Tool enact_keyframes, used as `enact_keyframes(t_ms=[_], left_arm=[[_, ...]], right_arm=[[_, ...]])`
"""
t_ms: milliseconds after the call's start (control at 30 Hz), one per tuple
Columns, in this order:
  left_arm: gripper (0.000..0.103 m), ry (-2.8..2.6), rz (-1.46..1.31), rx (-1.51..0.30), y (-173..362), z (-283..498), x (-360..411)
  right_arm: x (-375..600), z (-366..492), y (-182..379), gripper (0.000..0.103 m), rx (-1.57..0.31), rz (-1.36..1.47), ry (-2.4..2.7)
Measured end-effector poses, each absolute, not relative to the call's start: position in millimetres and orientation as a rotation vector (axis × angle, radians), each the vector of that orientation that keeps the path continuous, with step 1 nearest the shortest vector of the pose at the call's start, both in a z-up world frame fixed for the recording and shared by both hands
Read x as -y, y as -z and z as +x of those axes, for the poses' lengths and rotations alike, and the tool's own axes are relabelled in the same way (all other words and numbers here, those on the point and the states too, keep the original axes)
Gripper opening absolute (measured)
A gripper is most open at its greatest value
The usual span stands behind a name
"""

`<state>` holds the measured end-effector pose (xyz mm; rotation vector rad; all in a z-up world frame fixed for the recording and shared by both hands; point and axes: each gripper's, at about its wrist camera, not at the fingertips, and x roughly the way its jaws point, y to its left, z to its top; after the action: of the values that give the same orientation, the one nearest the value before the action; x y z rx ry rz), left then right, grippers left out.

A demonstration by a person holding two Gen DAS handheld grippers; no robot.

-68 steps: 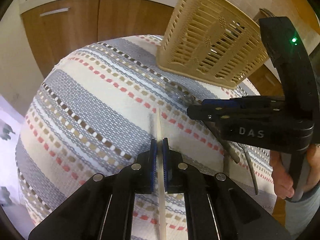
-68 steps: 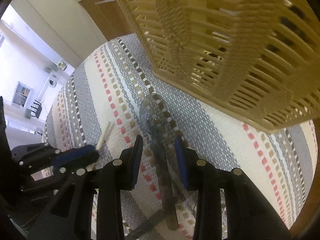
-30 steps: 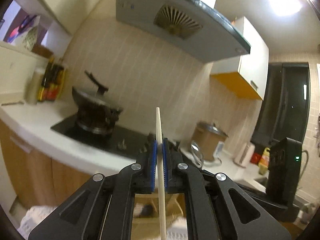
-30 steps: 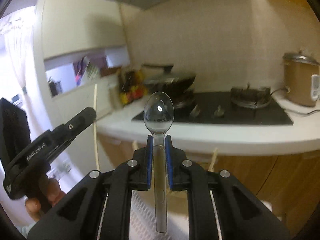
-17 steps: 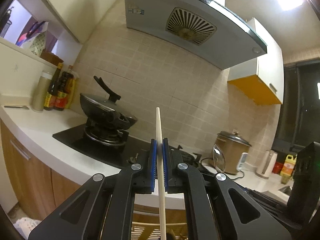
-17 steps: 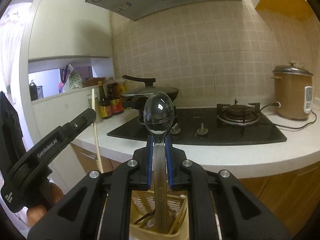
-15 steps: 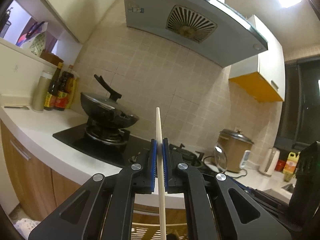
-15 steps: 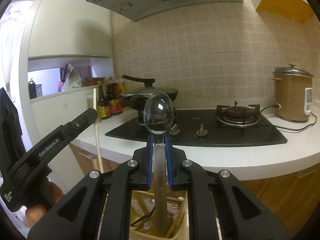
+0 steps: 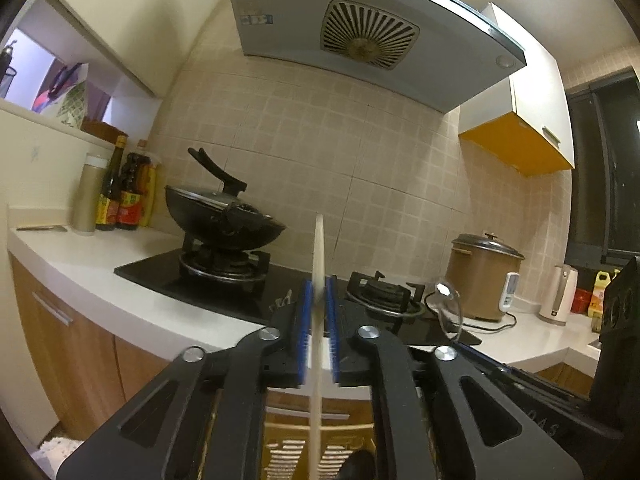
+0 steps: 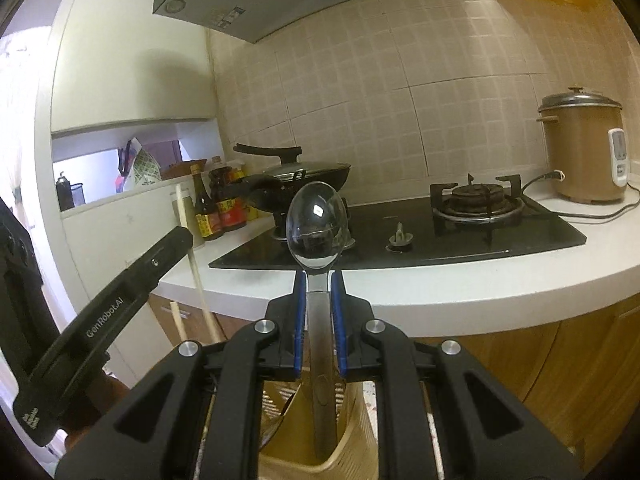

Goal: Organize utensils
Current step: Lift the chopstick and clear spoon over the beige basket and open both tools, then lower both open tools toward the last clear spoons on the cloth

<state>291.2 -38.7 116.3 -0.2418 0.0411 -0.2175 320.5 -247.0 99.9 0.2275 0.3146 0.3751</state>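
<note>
Grippers — two: one chopstick (image 9: 319,264), one spoon (image 10: 316,220).

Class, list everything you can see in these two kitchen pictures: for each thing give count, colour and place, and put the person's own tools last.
chopstick: one, pale wood, upright between the left claw's pads.
spoon: one, clear bowl, grey handle, upright in the right claw.
utensil basket: one, beige, slatted, directly below both claws.
wok: one, black, lidded, on the left burner.
hob: one, black, set in the white counter.
rice cooker: one, brown, right of the hob.
sauce bottles: several, dark, left of the wok.
range hood: one, grey, above the hob.
left claw: black, blue pads, slightly parted around the chopstick.
right claw: black, blue pads, around the spoon's handle.
</note>
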Motion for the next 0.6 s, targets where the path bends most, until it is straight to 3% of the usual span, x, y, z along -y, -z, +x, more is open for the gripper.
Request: enact_keyframes(t_ms=[33, 133, 433, 600], left_arm=[[0.024, 0.221, -0.247, -0.047, -117.1, 289.2, 36.2], [0.025, 0.237, -0.258, -0.06, -121.4, 281.2, 30.1], [0.025, 0.285, -0.28, -0.124, -138.9, 234.1, 11.1], [0.025, 0.343, -0.29, -0.272, -147.3, 214.2, 3.0]], right_arm=[[248.5, 316.5, -101.2, 0.012, -0.314, 0.229, -0.371], [253.8, 304.4, -106.4, 0.025, -0.311, 0.235, -0.361], [263.3, 261.1, -125.1, 0.025, -0.339, 0.215, -0.36], [268.2, 237.6, -140.0, 0.025, -0.398, 0.206, -0.364]])
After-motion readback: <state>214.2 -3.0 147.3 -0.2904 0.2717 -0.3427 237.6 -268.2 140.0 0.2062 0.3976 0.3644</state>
